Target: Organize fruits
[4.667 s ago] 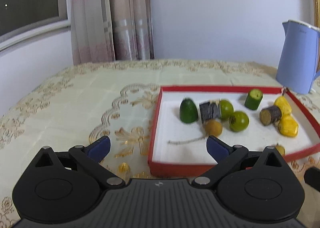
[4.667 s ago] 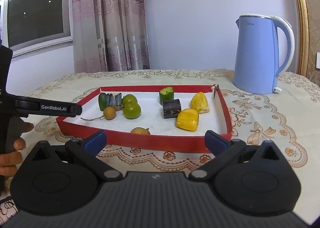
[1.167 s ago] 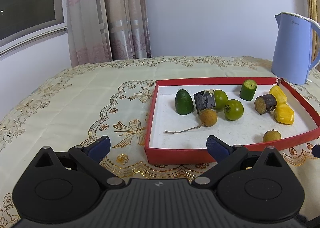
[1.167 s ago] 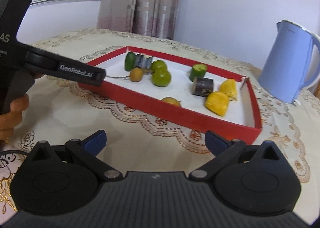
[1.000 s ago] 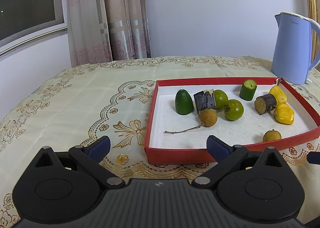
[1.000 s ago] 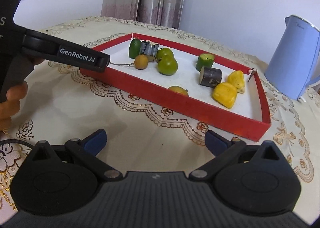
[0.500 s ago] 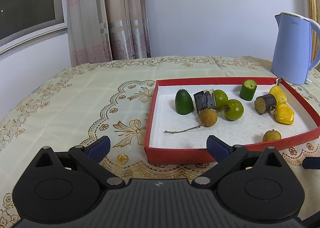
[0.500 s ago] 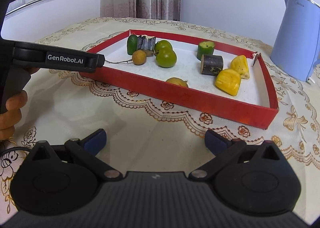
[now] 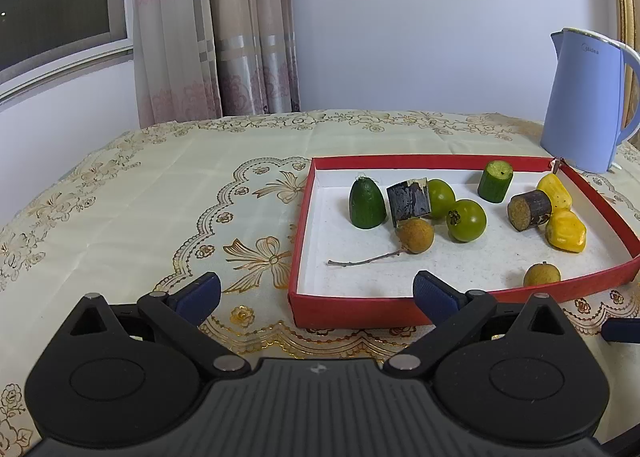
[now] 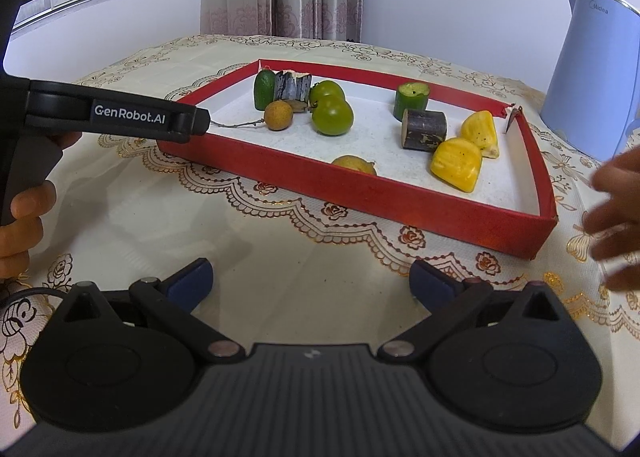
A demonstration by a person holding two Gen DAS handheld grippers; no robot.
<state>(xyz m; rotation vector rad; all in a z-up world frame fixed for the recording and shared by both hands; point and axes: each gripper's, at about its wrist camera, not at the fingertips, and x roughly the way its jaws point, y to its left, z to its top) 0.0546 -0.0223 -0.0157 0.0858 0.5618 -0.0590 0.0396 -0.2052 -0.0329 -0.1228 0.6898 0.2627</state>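
Note:
A red tray (image 9: 360,311) (image 10: 280,173) with a white floor holds several fruit pieces: a dark green cucumber end (image 9: 367,204), a dark cane piece (image 9: 409,201), two green round fruits (image 9: 466,220), a cut cucumber (image 9: 495,181), a second cane piece (image 9: 528,210), two yellow pieces (image 9: 566,231) and two brown longans, one with a stem (image 9: 415,235) and one near the front wall (image 9: 542,275). My left gripper (image 9: 316,293) is open and empty in front of the tray's near-left corner. My right gripper (image 10: 310,277) is open and empty over the cloth before the tray.
A blue kettle (image 9: 584,105) (image 10: 596,73) stands behind the tray's far right corner. The table has a cream embroidered cloth (image 9: 140,197). A bare hand (image 10: 618,213) is at the right edge of the right wrist view. Curtains and a window are behind.
The right gripper has swung and dropped closer to the table, with the tray now seen from its long side. A bare hand has come in at the right. The left gripper has hardly moved.

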